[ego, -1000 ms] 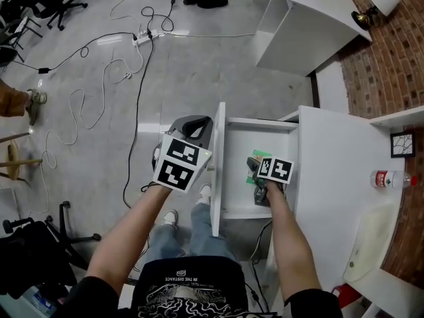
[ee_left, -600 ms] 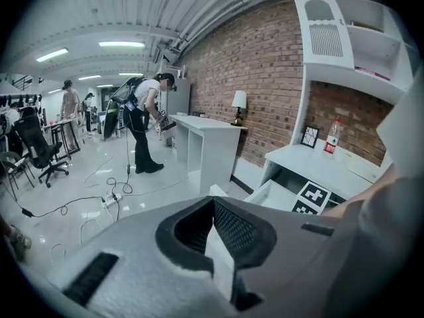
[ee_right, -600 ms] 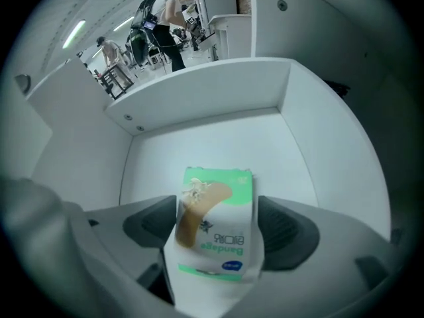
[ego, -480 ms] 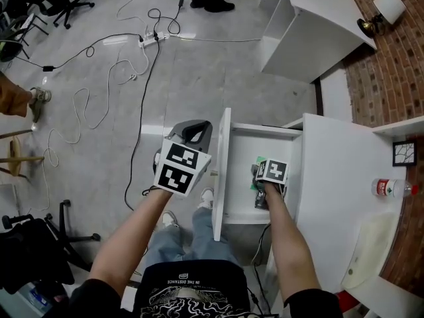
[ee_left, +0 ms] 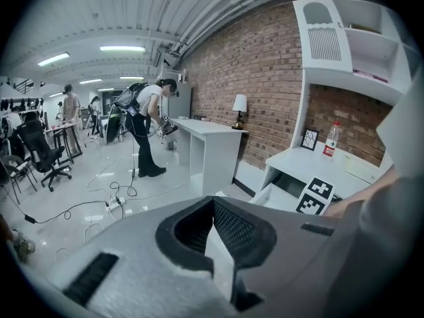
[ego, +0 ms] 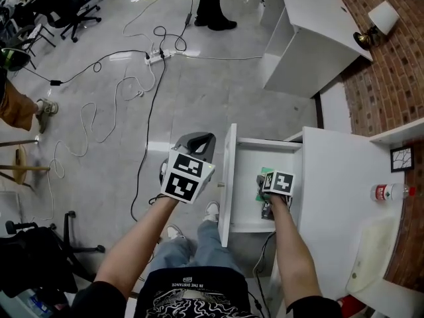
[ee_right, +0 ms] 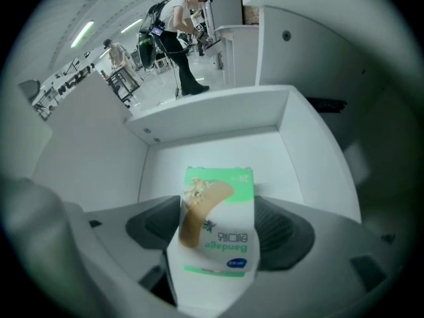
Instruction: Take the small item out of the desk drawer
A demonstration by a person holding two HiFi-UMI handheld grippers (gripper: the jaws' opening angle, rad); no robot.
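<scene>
Drawer (ego: pixel 248 152) stands pulled well out of the white desk (ego: pixel 331 177), so the opening part is done. My right gripper (ee_right: pixel 218 222) is down inside it, and its jaws are closing on the small item, a green and white bandage box (ee_right: pixel 217 260). The box stands on end between my pads, one pad against each side face, printed front turned toward the camera. It is inside the drawer walls, low and toward my side of the compartment. Whether its bottom edge rests on the drawer floor or has come free of it I cannot tell, because my own jaws hide that edge.

My left gripper (ee_left: pixel 209 204) hangs outside, just beside the drawer front (ego: pixel 227 177) and not touching it. Its fingers are pressed together at the tips and carry nothing.

What is left, as I judge it: firm up the pinch, lift the box straight up so it clears the side walls and the front panel, then bring it out over the desk or toward me. Nothing else lies in the drawer to snag on
</scene>
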